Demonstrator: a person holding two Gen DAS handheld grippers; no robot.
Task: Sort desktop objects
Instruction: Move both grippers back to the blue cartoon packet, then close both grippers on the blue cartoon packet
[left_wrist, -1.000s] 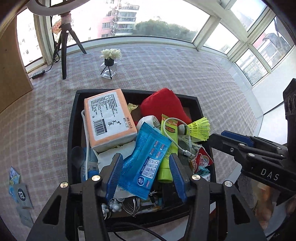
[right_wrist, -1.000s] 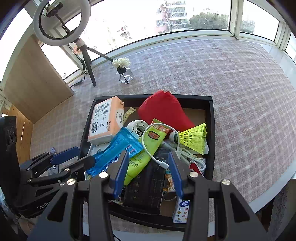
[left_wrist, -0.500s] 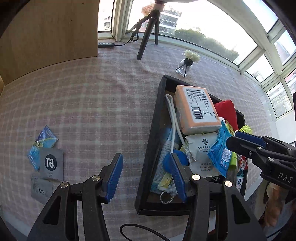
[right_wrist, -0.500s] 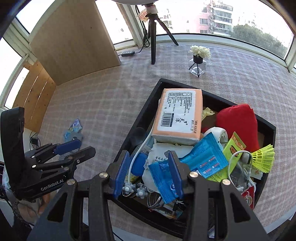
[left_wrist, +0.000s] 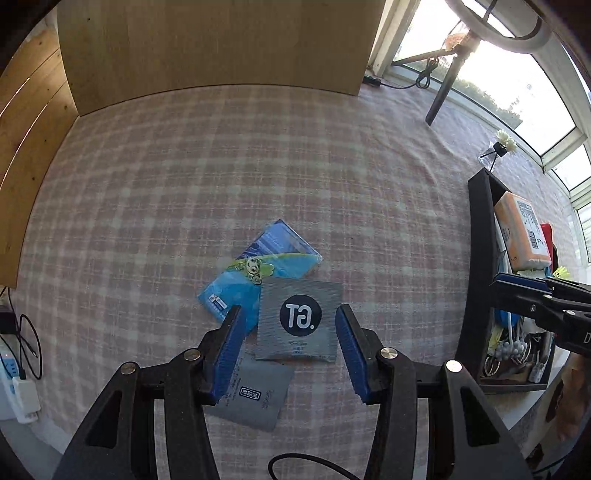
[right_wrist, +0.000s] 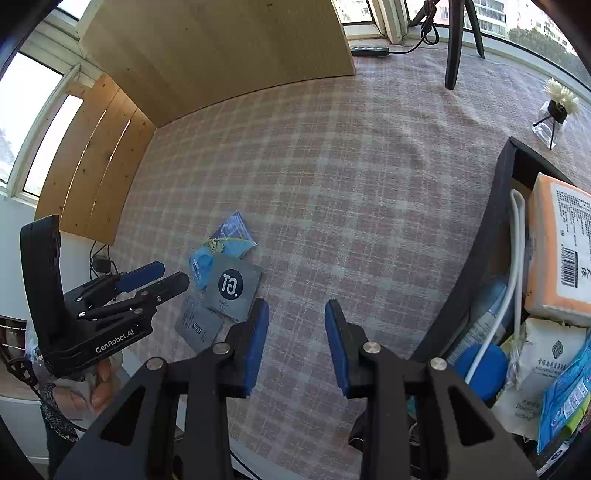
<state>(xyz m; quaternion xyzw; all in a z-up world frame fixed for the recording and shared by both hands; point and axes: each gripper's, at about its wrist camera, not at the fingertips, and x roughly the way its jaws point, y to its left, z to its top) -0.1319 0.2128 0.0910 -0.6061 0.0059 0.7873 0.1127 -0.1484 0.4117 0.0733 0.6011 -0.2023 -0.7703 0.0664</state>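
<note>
A grey sachet with a round black logo (left_wrist: 299, 323) lies on the checked tablecloth, over a blue sachet (left_wrist: 258, 269) and a second grey sachet (left_wrist: 255, 398). My left gripper (left_wrist: 290, 332) is open and empty, its fingers either side of the logo sachet, above it. My right gripper (right_wrist: 295, 332) is open and empty over bare cloth, between the sachets (right_wrist: 231, 286) and the black tray (right_wrist: 491, 240). The tray holds an orange tissue pack (right_wrist: 561, 251), a white cable, a blue packet and more.
A wooden board (left_wrist: 214, 40) stands at the back and left of the table. A tripod leg (left_wrist: 443, 88) and a small flower vase (left_wrist: 502, 147) stand at the far right. A power strip (left_wrist: 18, 384) lies off the left edge.
Both grippers have swung left, away from the tray. The left one now hovers over the sachets; the right one is over bare cloth beside the tray. Both stay open.
</note>
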